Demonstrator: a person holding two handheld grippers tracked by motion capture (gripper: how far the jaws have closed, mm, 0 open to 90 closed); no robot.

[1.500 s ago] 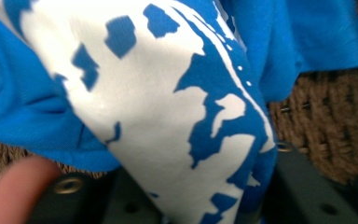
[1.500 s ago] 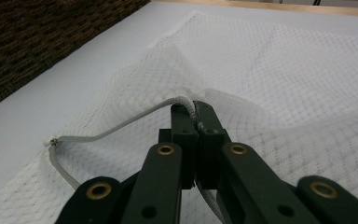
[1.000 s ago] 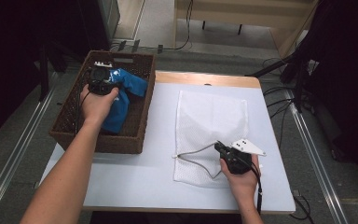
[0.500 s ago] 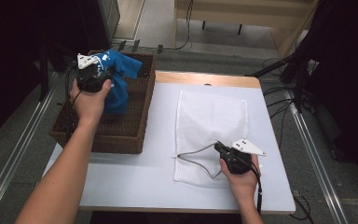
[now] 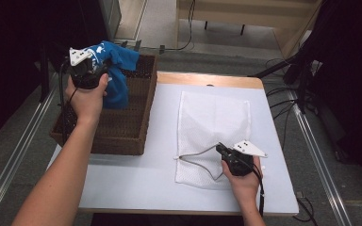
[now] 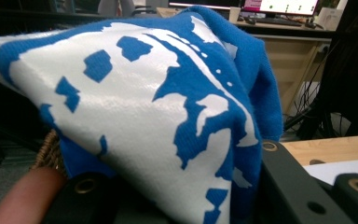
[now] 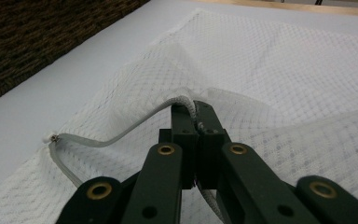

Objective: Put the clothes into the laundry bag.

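A blue garment (image 5: 115, 70) with a white print hangs bunched from the left gripper (image 5: 90, 70), lifted above the far end of the brown wicker basket (image 5: 122, 127), its lower folds drooping down into the basket. In the left gripper view the cloth (image 6: 168, 116) drapes right over the black jaws and covers the gap between them, so the jaws are clamped on it with the fabric spilling over both sides. The left hand (image 5: 87, 96) holds that gripper up over the basket's left rim.

Well apart, on the white table (image 5: 136, 179), a white mesh bag (image 5: 214, 127) lies flat with its open edge toward the person. The right gripper (image 5: 222, 150) sits at that near edge, jaws pressed tightly together on the bag's rim cord (image 7: 135, 122), pinching it and raising a small ridge of mesh (image 7: 242, 74) off the tabletop. The cord curves away from the jaws to the bag's corner. The right hand (image 5: 242, 176) rests low over the table's near edge.
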